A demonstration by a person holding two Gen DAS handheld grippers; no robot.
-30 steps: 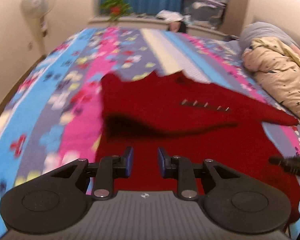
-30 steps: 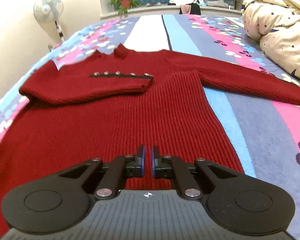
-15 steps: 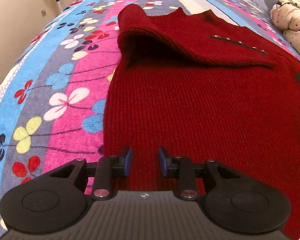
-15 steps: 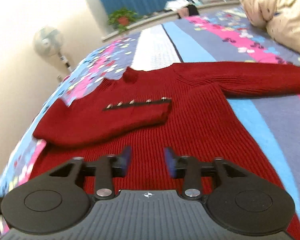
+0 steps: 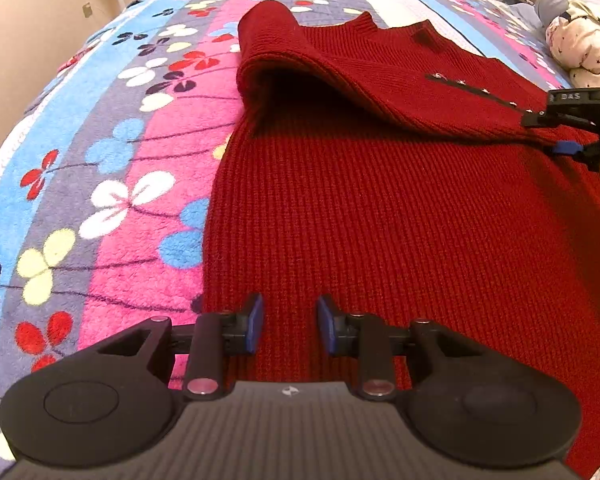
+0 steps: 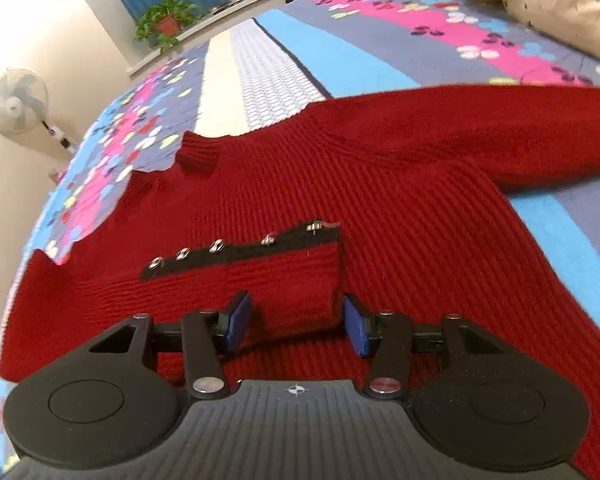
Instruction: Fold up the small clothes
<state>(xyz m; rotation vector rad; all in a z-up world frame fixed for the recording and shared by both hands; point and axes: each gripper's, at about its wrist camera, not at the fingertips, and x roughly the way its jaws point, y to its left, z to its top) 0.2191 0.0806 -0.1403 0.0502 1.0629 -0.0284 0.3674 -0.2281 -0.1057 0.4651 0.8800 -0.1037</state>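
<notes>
Right gripper (image 6: 296,322), jaws just opened, straddles the folded sleeve cuff (image 6: 300,280) ungripped; left gripper (image 5: 288,322) half-open, empty, at the sweater's (image 5: 380,220) 7 o'clock edge; cuff may slide, unfolding.

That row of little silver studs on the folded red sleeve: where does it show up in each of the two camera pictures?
Left wrist view: the row of studs sits at upper right, slanting down toward the right gripper at the edge.
Right wrist view: it runs across the middle, on a black strip, just above the open jaws.
Shared landmark: the red sweater's collar, beyond the studs in both views.
</notes>
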